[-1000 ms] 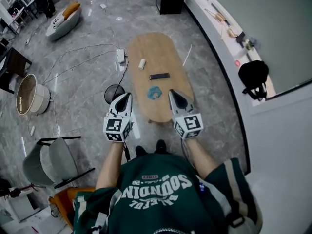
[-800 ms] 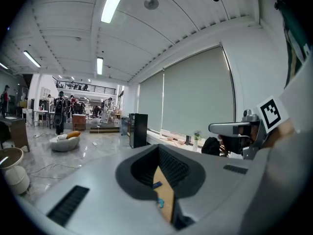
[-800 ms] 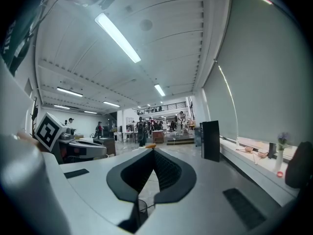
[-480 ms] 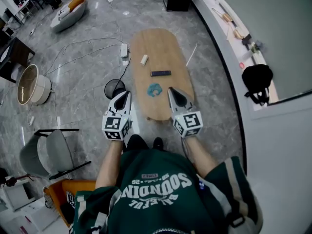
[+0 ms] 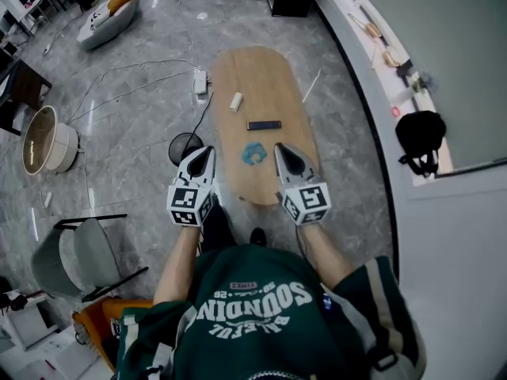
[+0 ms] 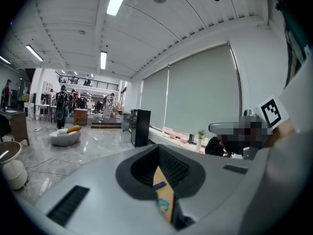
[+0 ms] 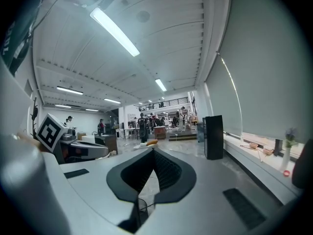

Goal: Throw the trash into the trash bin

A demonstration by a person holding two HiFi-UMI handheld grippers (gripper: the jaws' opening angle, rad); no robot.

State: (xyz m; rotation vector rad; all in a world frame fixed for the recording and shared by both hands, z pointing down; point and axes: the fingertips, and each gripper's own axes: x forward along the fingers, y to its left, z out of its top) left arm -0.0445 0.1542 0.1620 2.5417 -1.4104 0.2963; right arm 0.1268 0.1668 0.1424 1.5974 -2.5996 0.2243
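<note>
At the near end of the oval light-wood coffee table (image 5: pixel 265 74) the person stands with both tools held out, so I judge the step in hand to be the approach: nothing is picked up yet. The left gripper (image 5: pixel 205 157) is clenched, its jaws pressed together with nothing between them, and the right gripper (image 5: pixel 282 155) shows the same closed, empty jaws in its own view. The trash, a small crumpled piece of blue material (image 5: pixel 253 153), lies on the wood close to the near edge, between the two gripper tips, with a flat black rectangular bar (image 5: pixel 264 125) near it, farther up the table. It looks light, thin and wrinkled; whether it is paper or foil I cannot tell. The round black wire-mesh trash bin (image 5: pixel 184 146) stands on the grey polished floor (image 5: pixel 142 133) just beside the table's left edge, near the left gripper. The next move, I think, calls for opening one pair of jaws, lowering them over the blue piece and pinching a raised fold, because such a soft thing may slip.
</note>
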